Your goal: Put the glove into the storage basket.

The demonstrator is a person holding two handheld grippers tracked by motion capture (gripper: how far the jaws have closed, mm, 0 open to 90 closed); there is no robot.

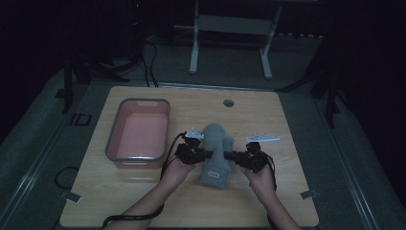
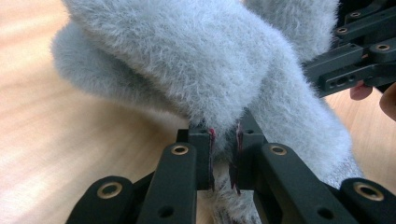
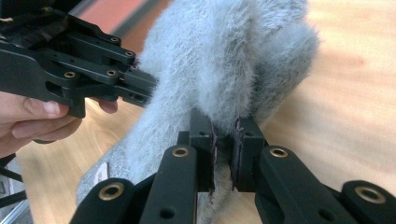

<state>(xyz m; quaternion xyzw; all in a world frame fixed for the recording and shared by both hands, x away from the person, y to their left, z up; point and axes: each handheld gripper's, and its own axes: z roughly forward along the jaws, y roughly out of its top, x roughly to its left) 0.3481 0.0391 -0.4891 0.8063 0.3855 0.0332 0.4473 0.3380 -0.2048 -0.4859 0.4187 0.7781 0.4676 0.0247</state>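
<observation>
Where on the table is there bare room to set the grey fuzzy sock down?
Bare wood lies right of the right gripper, toward the table edge, and along the near edge. The far strip by the round hole is free too. It is crowded at the centre, around the sock, and left by the tub.

Right gripper (image 3: 223,140) jaws pinched on grey fuzzy sock (image 3: 219,65), above wooden table (image 3: 345,112). Left gripper (image 3: 140,86) grips sock's left edge; hand (image 3: 28,116) behind it.
</observation>
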